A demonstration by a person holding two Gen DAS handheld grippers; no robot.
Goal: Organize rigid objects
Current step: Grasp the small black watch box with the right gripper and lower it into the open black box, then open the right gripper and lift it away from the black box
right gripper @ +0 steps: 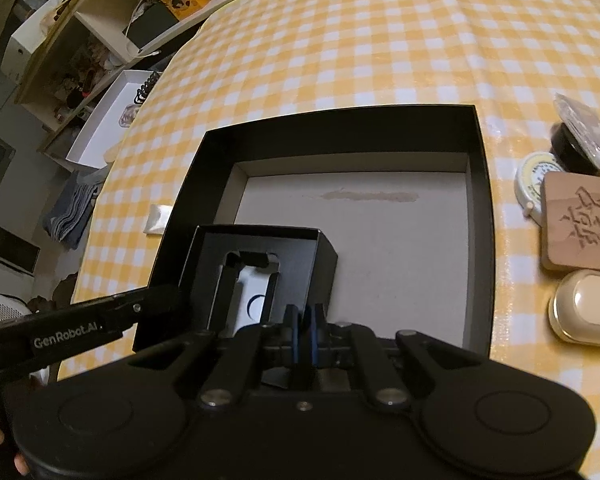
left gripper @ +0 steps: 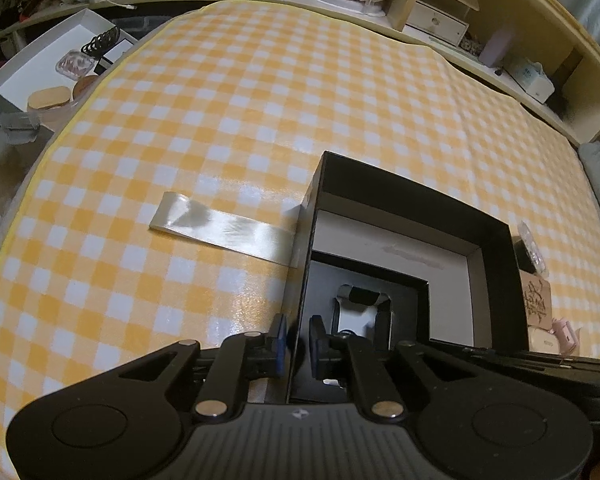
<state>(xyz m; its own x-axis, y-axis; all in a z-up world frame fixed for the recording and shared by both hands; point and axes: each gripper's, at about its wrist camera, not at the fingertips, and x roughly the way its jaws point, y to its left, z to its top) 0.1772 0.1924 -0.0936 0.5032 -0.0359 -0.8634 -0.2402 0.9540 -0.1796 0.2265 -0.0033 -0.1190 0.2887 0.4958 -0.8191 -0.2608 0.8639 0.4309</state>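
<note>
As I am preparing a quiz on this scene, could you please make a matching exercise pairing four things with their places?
Things:
1. small black box
2. pale ribbon strip
3. carved wooden block
4. white tray

Places:
A. on the checked cloth, to the right of the large black box
B. inside the large black box
C. beyond the cloth's left edge
D. flat on the cloth, to the left of the large black box

Pairs: 1-B, 2-D, 3-A, 4-C
</note>
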